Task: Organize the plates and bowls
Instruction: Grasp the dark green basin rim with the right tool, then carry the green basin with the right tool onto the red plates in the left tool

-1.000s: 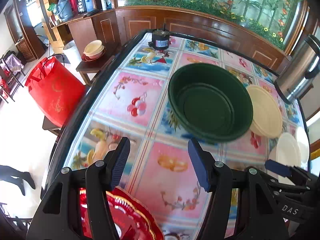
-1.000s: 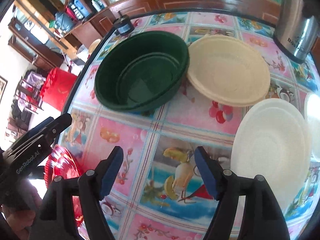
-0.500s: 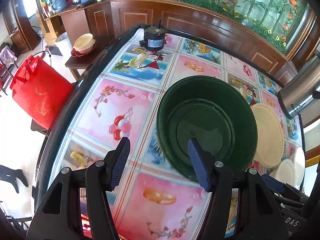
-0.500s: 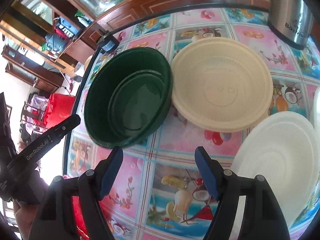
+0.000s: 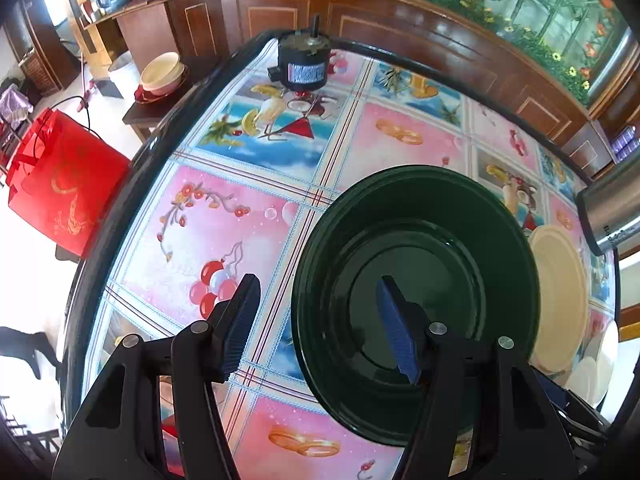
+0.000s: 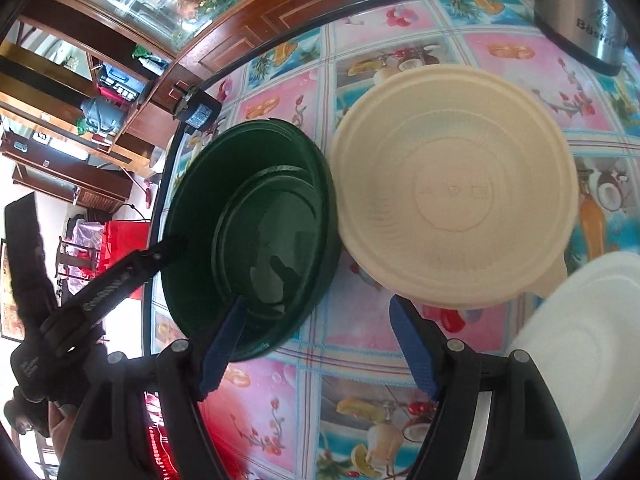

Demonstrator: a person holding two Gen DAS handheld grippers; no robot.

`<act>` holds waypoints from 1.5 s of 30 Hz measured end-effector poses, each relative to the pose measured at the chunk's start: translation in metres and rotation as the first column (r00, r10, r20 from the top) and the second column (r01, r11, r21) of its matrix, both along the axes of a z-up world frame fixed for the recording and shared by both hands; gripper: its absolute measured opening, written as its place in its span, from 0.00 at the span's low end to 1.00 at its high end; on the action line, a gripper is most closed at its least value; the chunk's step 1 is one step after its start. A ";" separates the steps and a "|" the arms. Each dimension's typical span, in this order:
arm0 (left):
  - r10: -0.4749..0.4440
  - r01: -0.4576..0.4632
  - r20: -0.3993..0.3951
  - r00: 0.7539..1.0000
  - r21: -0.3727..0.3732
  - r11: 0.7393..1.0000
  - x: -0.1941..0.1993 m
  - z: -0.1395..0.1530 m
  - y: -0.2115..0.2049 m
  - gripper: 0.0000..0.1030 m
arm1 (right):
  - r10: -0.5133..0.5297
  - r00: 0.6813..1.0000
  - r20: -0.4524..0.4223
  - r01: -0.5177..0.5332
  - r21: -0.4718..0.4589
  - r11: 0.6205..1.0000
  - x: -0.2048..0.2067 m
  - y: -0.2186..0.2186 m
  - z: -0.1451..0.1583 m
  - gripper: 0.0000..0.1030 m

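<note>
A dark green bowl [image 5: 416,300] [image 6: 248,232] stands on the patterned table. My left gripper [image 5: 318,326] is open and straddles the bowl's left rim, one finger outside, the other over the inside; the pads do not press on it. One of its fingers [image 6: 168,250] shows at that rim in the right wrist view. My right gripper [image 6: 318,346] is open and holds nothing, its left finger over the bowl's near rim. A cream bowl [image 6: 452,184] [image 5: 560,296] touches the green one. A white plate [image 6: 580,340] lies near right.
A steel pot [image 6: 580,12] [image 5: 608,208] stands at the far right and a black motor [image 5: 304,64] [image 6: 196,108] at the table's far edge. A red plate [image 6: 160,440] lies near the front left. Beyond the table edge are a red bag [image 5: 60,184] and a side table with bowls [image 5: 160,76].
Both grippers have come closer to the green bowl. The left one moved from over the red plate to straddle the bowl's left rim; the right one rolled and neared its front rim.
</note>
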State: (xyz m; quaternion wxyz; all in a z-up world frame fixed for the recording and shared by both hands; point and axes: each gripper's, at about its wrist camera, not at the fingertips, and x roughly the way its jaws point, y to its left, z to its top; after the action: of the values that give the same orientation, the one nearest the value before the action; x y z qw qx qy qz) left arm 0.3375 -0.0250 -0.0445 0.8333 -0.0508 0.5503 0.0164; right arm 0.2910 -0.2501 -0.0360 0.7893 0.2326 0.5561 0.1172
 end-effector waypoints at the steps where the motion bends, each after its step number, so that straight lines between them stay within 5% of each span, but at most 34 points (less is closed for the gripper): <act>1: 0.002 -0.002 0.003 1.000 -0.002 1.000 0.001 0.000 0.000 0.59 | 0.001 1.000 0.008 -0.001 -0.003 1.000 0.001 0.001 0.001 0.72; 9: -0.005 0.005 -0.001 1.000 0.033 0.999 0.008 -0.005 -0.003 0.59 | 0.002 1.000 0.019 -0.002 -0.023 1.000 0.014 0.001 0.000 0.62; 18: -0.019 0.020 -0.011 1.000 0.026 0.999 0.012 -0.012 -0.008 0.59 | 0.041 0.999 0.023 -0.040 -0.049 0.998 0.021 0.004 -0.003 0.17; 24: -0.041 0.041 -0.023 0.999 0.022 0.999 0.012 -0.015 -0.012 0.56 | 0.056 0.998 0.036 -0.054 -0.062 0.997 0.022 0.005 -0.002 0.16; 31: -0.031 0.033 -0.028 0.999 0.067 0.997 0.006 -0.017 -0.010 0.26 | 0.068 0.997 0.046 -0.064 -0.088 0.994 0.020 0.007 0.000 0.16; 34: -0.030 0.032 -0.037 0.999 0.061 0.998 0.000 -0.016 -0.006 0.19 | 0.070 0.996 0.049 -0.065 -0.095 0.993 0.016 0.006 0.001 0.16; 45: -0.022 0.022 -0.016 1.000 0.026 0.999 -0.047 -0.002 0.001 0.19 | 0.099 0.994 0.053 -0.093 -0.116 0.989 -0.018 0.009 0.006 0.16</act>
State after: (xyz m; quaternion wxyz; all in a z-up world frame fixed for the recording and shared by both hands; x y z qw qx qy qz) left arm 0.2904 -0.0237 -0.0468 0.8296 -0.0336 0.5571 0.0151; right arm 0.2727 -0.2407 -0.0297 0.8105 0.1566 0.5492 0.1299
